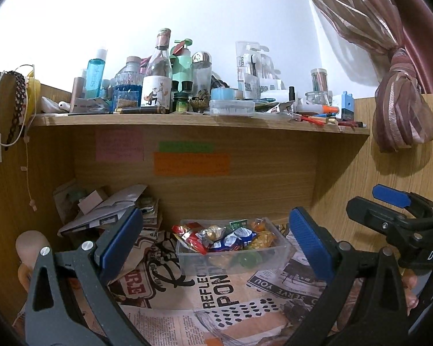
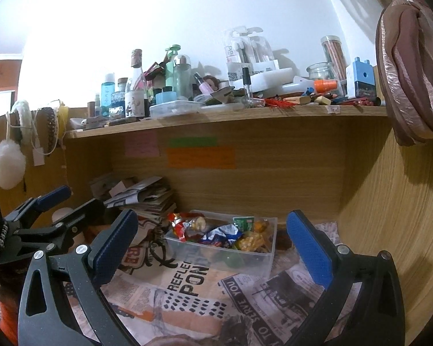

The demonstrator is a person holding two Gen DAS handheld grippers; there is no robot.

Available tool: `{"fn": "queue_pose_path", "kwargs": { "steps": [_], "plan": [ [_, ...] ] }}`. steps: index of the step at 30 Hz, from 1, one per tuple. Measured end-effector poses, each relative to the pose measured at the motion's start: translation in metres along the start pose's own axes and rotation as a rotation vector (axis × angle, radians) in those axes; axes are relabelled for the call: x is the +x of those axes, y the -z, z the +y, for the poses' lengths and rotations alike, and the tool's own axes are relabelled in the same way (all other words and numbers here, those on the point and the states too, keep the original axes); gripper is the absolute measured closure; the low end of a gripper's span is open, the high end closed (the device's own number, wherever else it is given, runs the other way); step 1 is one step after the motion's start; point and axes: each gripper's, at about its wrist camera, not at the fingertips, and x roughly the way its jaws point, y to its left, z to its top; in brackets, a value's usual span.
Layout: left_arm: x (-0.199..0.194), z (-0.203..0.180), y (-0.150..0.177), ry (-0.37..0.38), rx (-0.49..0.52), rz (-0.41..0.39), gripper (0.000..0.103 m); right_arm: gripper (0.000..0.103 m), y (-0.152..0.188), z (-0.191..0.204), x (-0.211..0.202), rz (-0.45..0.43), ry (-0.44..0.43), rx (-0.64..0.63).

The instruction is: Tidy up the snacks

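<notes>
Both grippers, left gripper and right gripper, jaws spread wide and empty, snack-filled clear tub on newspaper ahead

both wrist views near, facing snack bin

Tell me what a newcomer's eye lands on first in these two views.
First comes the clear plastic tub heaped with bright snack packets, on newspaper in the wooden cubby. Above it, the shelf is crammed with bottles and stationery, and coloured sticky notes dot the back panel. In the foreground, the left gripper and right gripper both stand open, empty.
</notes>
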Motion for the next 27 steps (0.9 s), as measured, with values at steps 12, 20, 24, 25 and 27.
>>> {"fn": "queue_pose_path", "kwargs": {
  "steps": [12, 20, 24, 25, 27],
  "plan": [
    [0.0034, 0.0051, 0.0020, 0.006, -0.015, 0.015, 0.000, 0.000, -0.0010, 0.0035, 0.0024, 0.002, -0.008, -0.005],
    [0.0044, 0.0074, 0.0031, 0.010, -0.025, 0.022, 0.000, 0.000, -0.0011, 0.0052, 0.0037, 0.004, -0.012, -0.007],
    [0.0048, 0.0071, 0.0040, 0.014, -0.025, 0.025, 0.000, 0.000, -0.0009, 0.0067, 0.0043, 0.006, -0.015, -0.007],
    [0.0048, 0.0069, 0.0040, 0.014, -0.025, 0.024, 0.000, 0.000, -0.0008, 0.0071, 0.0048, 0.006, -0.017, -0.007],
    [0.0049, 0.0071, 0.0043, 0.019, -0.026, 0.023, 0.000, 0.000, -0.0007, 0.0073, 0.0049, 0.006, -0.019, -0.007]
  ]
}}
